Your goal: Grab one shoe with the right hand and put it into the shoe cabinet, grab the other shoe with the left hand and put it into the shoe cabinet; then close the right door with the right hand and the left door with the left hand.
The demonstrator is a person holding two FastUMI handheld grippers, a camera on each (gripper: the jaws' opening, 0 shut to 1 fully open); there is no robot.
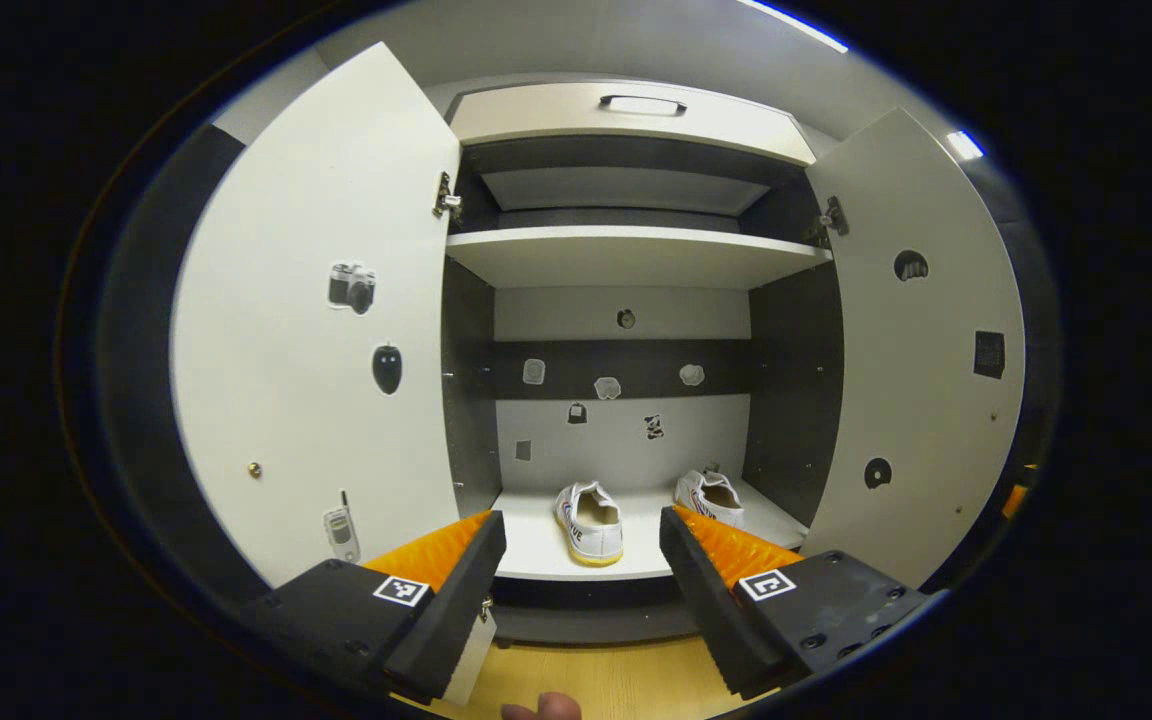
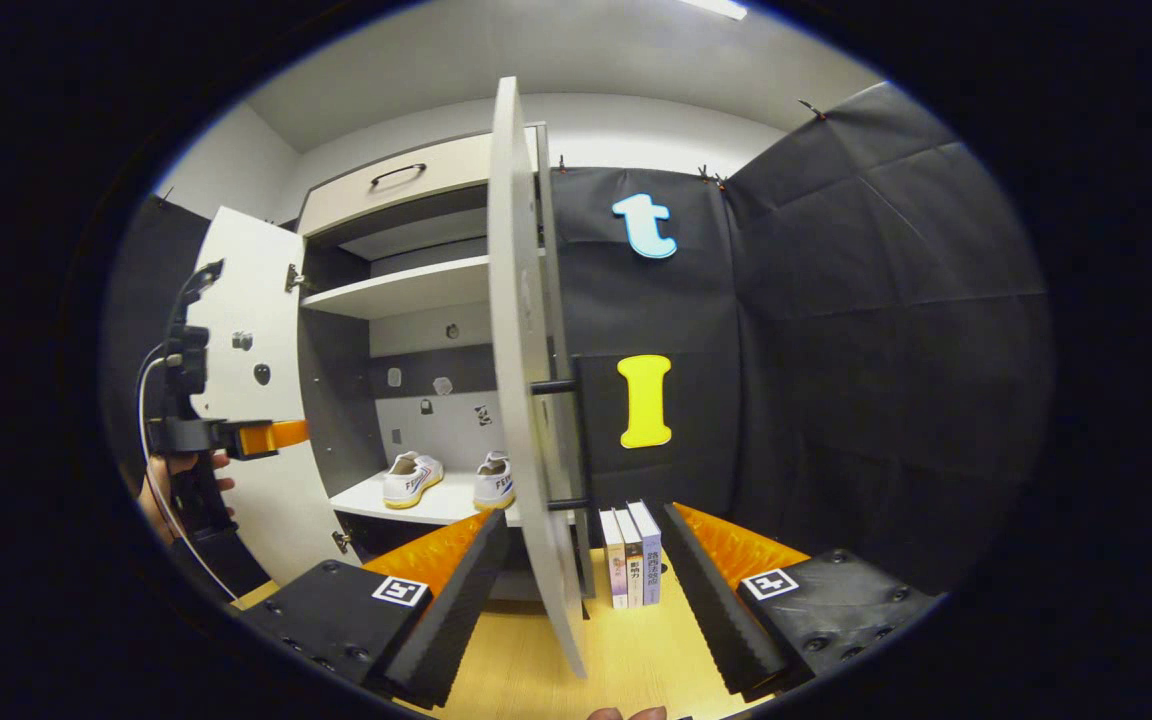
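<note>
The shoe cabinet (image 1: 626, 255) holds 2 white shoes: 1 shoe (image 1: 591, 522) sits mid-floor of the cabinet, and the other shoe (image 1: 711, 497) to its right. The cabinet has 2 doors, a left door (image 1: 316, 330) and a right door (image 1: 921, 350), both swung open, plus 1 drawer (image 1: 626, 115) on top with 1 handle (image 1: 642, 103). Beside the cabinet's right door stand 3 books (image 2: 631, 555).

The left gripper view faced straight into the open shoe cabinet (image 1: 626, 255) from low in front, a short way back. The right gripper view stood off to the right, looking edge-on along the right door (image 2: 526, 380), close to it. Both took in the bottom shelf (image 1: 536, 545) and its two shoes (image 1: 591, 520).
</note>
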